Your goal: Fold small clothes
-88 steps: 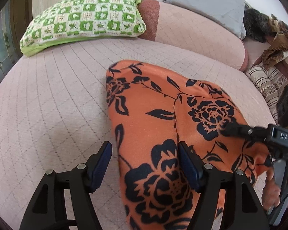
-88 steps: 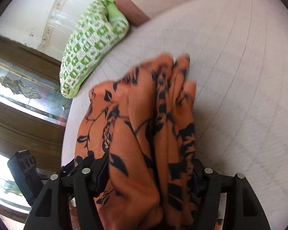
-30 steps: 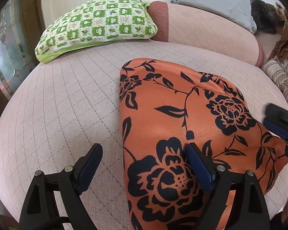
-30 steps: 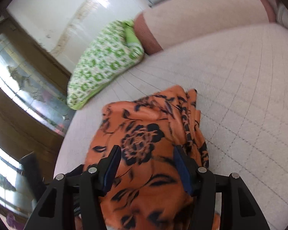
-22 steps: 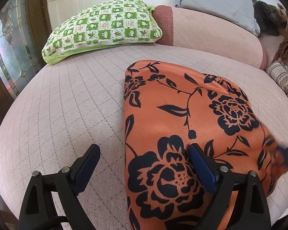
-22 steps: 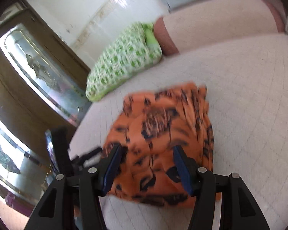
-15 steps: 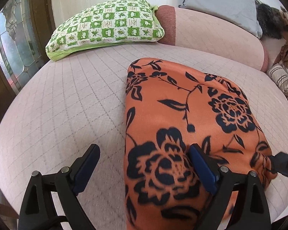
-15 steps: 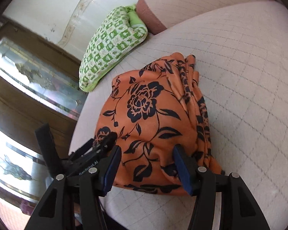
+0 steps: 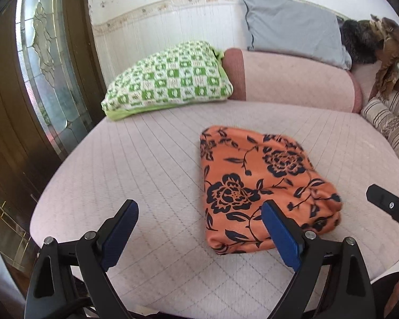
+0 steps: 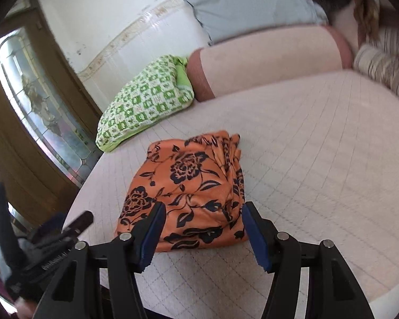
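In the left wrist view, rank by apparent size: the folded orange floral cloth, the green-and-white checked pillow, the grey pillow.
Largest to smallest, as they look:
1. Folded orange floral cloth, though it lies nearest the camera.
2. Green-and-white checked pillow and grey pillow: too alike to rank, both farther back.

My two wrist cameras look forward and down from the bed's [image 9: 151, 159] near edge; both share the folded orange cloth [image 9: 263, 186] [image 10: 191, 186] and green pillow [image 9: 170, 79] [image 10: 146, 101].
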A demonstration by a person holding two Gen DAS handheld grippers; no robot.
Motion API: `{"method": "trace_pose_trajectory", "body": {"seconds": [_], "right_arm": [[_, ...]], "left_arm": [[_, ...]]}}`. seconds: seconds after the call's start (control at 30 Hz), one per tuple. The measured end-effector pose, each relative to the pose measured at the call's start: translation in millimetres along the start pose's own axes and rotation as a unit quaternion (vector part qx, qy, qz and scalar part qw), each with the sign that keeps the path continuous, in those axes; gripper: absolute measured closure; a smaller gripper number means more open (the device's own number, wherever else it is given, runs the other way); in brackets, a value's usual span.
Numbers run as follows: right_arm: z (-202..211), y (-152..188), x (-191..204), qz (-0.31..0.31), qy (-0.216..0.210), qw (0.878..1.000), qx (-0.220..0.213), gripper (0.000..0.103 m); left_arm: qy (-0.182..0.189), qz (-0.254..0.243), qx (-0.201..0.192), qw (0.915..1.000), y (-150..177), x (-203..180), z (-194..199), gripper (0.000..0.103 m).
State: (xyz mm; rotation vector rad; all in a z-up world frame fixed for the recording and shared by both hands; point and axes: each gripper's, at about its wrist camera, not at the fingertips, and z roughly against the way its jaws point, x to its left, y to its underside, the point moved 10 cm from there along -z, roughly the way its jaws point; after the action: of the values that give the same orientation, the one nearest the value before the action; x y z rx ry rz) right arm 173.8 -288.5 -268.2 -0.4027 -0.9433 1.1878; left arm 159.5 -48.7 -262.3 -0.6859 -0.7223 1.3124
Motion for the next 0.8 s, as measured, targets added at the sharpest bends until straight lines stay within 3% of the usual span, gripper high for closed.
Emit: {"method": "trace_pose_trajectory", "body": {"seconds": [0.3,0.43,0.57,0.8], "right_arm": [[45.5,-9.8,36.3,0.044,-0.009,0.998,-0.046,0.04],[52.2,-6.5,53.3,0.054,-0.02,0.997,-0.05,0.04],[47.7,4.7,66.2,0.057,-0.028,0.997,-0.039,0.04],[49.5,8.3,80.5,0.066,-0.035,0.996,-0.043,0.04]], "left_arm": [[-0.014,0.006,-0.026,0.9995,-18.9,11.5,43.2,0.009],[-0.033,0.012,-0.045,0.9984,-25.3,21.5,60.7,0.009],[-0.017,0.022,-0.042,0.9987,-28.4,25.6,70.3,0.009],[-0.026,0.031,-0.053,0.9978,-35.0,37.2,84.3,0.009]]}}
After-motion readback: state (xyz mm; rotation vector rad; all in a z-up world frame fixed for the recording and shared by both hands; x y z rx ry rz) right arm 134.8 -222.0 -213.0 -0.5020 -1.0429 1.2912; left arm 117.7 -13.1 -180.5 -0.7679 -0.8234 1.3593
